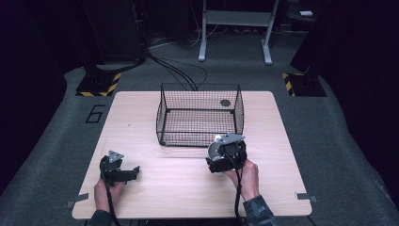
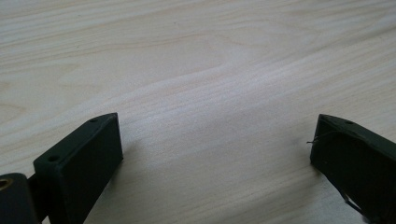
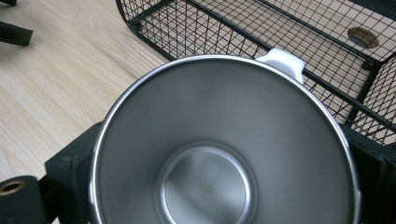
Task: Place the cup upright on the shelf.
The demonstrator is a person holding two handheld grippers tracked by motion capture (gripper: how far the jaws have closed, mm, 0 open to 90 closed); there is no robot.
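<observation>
Cup: a shiny steel cup (image 3: 224, 149) with white handle was seen empty.
Right gripper (image 1: 227, 155): clamped on it, near the black wire basket (image 1: 200, 115).
Left gripper (image 1: 117, 172): held wide apart, empty.

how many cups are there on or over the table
1. The steel cup is clamped in the right gripper, just in front of the wire basket, which looks empty. The left gripper is open over bare table.

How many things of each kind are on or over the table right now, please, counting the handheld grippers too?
Wire baskets: 1, black mesh basket
Steel cups: 1, metal cup, held in the right gripper
Grippers: 2, that one and the left gripper, open over bare table
Total: 4
</observation>
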